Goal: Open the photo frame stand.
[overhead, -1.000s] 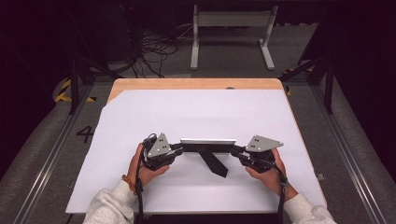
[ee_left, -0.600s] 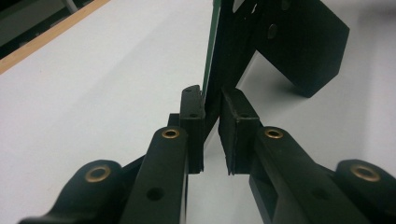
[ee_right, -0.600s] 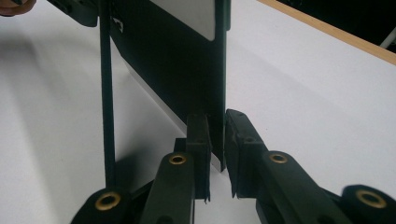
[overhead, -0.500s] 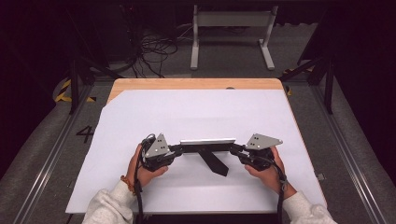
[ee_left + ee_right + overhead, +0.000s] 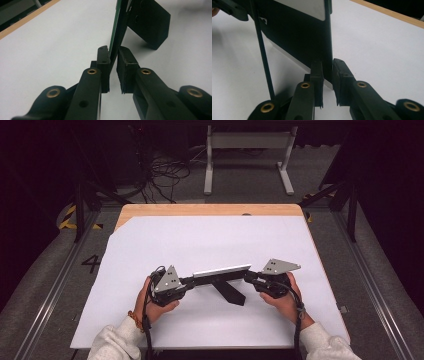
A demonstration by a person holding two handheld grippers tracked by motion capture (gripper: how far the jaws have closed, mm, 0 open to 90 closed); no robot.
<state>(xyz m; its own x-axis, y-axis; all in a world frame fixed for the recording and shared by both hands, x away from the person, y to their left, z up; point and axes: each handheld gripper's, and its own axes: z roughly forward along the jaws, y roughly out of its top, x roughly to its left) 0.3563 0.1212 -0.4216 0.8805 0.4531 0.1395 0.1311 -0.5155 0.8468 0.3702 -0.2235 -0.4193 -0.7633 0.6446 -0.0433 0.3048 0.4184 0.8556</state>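
You have the flat black panel with its pale face and fold-out prop leg (image 5: 222, 271) pinched at both ends, left gripper (image 5: 186, 282) and right gripper (image 5: 251, 276) fingers clamped on its edges, holding it steady near the white worktop's (image 5: 200, 240) near edge.

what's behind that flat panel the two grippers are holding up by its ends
Behind the flat panel, on the person's side, a black prop leg slants down to the white sheet. The left gripper and right gripper clamp its ends. The sheet directly under the leg is covered.
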